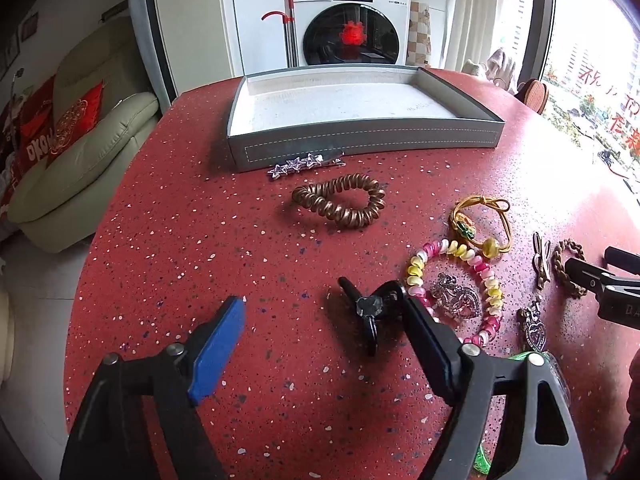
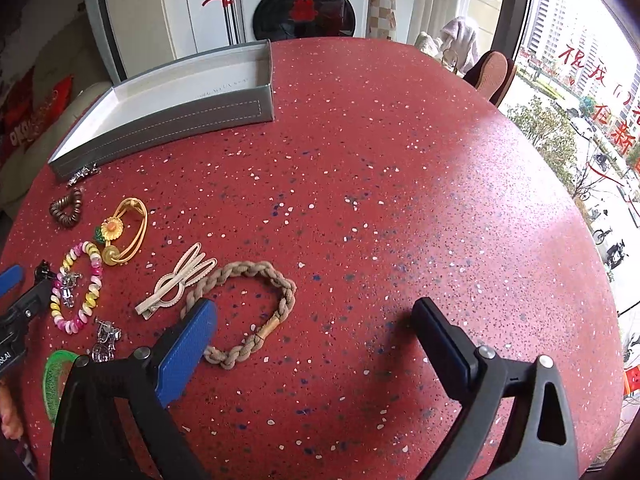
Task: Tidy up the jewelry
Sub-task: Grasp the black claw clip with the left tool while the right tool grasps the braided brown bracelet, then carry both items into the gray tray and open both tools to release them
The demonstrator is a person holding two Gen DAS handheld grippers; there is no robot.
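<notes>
Now both tools stand apart and hold nothing: the left tool point(image 1: 324, 320) is beside the black claw clip point(image 1: 370, 312), the right tool point(image 2: 316, 320) around the braided bracelet point(image 2: 244, 312). Farther on the red worktop point(image 2: 400, 160), the grey tray point(image 1: 360, 144) waits empty, probably to receive the jewelry.

- A home, an upper-floor flat by the look of it.
- A front-loading washing machine point(image 1: 349, 30) stands built into white cabinets beyond the far edge of the red speckled table point(image 1: 240, 260).
- A pale leather sofa point(image 1: 80, 152) with red cushions point(image 1: 76, 120) sits off the left edge.
- A big window point(image 2: 580, 120) past the right edge overlooks apartment towers and a street.
</notes>
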